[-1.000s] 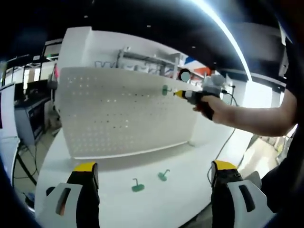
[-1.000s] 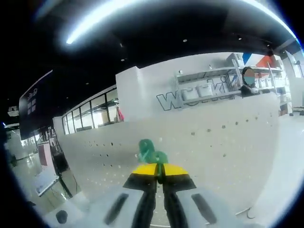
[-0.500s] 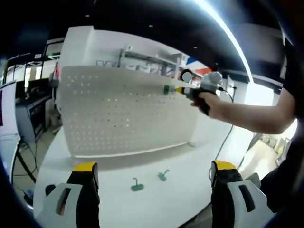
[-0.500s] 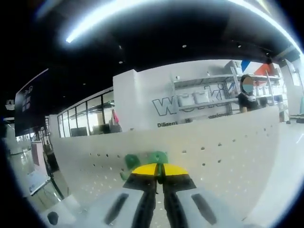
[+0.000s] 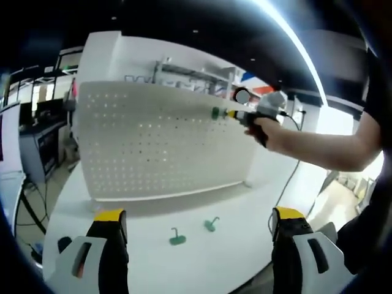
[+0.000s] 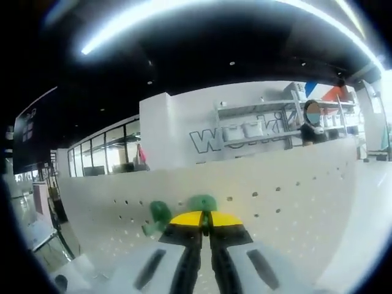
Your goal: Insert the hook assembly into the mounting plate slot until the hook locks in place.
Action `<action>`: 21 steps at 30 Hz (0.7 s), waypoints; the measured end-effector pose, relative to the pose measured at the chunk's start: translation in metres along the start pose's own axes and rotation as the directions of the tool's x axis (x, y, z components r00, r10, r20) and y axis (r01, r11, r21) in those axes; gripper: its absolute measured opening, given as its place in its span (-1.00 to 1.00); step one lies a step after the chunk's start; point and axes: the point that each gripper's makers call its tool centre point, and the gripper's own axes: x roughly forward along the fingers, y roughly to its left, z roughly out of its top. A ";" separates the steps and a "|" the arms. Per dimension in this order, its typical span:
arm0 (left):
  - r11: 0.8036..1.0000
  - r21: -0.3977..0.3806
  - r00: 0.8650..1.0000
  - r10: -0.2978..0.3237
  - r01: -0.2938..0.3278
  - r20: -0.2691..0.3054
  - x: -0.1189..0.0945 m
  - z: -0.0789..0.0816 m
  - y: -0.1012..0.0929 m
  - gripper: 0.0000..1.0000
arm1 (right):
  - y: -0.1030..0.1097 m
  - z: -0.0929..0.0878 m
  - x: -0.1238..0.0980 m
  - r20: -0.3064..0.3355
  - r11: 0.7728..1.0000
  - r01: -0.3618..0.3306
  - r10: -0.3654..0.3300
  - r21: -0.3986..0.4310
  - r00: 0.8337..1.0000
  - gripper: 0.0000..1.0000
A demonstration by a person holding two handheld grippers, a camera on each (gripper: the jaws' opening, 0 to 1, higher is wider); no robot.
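A white pegboard mounting plate [image 5: 159, 144] stands upright on a white desk [image 5: 202, 257], seen from the left gripper view. The left gripper [image 5: 199, 236] sits low at the desk's near edge, its yellow-tipped fingers [image 5: 110, 215] spread wide apart w/ nothing between them. Two green hooks lie loose on the desk in front of the plate: one hook [image 5: 177, 237] to the left, another hook [image 5: 211, 224] just right of it.

Near the plate's upper right, the right gripper [image 5: 231, 114] (held in a person's hand [image 5: 262, 127]) presses a green hook assembly [image 5: 215, 113] against the holes.

In the right gripper view, the right gripper's fingers [image 6: 188, 219] are clamped together on the hook assembly [image 6: 202, 204], right up at the plate surface [image 6: 288, 202]. A second green piece [image 6: 158, 215] shows just left of it, blurred; whether it's seated in a hole can't be told.
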 end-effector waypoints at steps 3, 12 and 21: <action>1.000 -0.001 1.000 -0.001 0.001 -0.005 0.001 -0.001 0.000 0.99 | 0.000 0.000 0.000 0.021 1.000 0.011 -0.010 -0.021 1.000 -0.98; 1.000 -0.002 1.000 -0.004 0.004 -0.007 0.000 -0.002 -0.001 0.98 | 0.000 -0.012 0.000 -0.025 1.000 0.005 -0.005 -0.020 1.000 -0.91; 1.000 0.008 1.000 0.001 -0.001 -0.003 -0.003 -0.001 -0.002 0.99 | 0.000 -0.007 -0.003 -0.031 1.000 -0.015 0.015 0.016 0.999 -0.62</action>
